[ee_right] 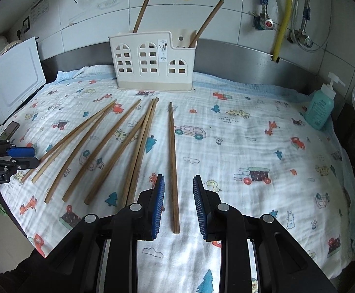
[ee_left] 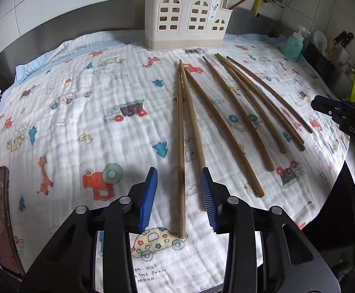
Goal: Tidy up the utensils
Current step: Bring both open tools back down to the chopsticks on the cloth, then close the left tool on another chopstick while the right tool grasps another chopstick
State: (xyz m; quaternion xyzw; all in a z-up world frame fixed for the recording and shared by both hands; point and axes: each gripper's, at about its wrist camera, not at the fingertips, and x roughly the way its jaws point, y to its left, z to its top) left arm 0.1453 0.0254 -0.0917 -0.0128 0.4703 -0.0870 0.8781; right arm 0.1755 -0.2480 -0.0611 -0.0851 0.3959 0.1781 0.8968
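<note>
The left gripper point(ee_left: 178, 195) hangs low with its blue pads apart, not pressing anything. A chopstick point(ee_left: 181, 151) lies between them, long axis running from 6 toward 12 o'clock, butt end nearest. A second stick point(ee_left: 194, 122) seems to brush the right-hand pad, though that is hard to judge. The right gripper point(ee_right: 178, 204) also stands parted, straddling a lone chopstick point(ee_right: 173, 166) that points to 12. Bare printed cloth point(ee_right: 263, 146) spreads at 3 o'clock. Other chopsticks point(ee_right: 99, 151) fan toward 10. Beyond, at 12, stands the cream holder point(ee_right: 153, 61), two sticks upright inside.
</note>
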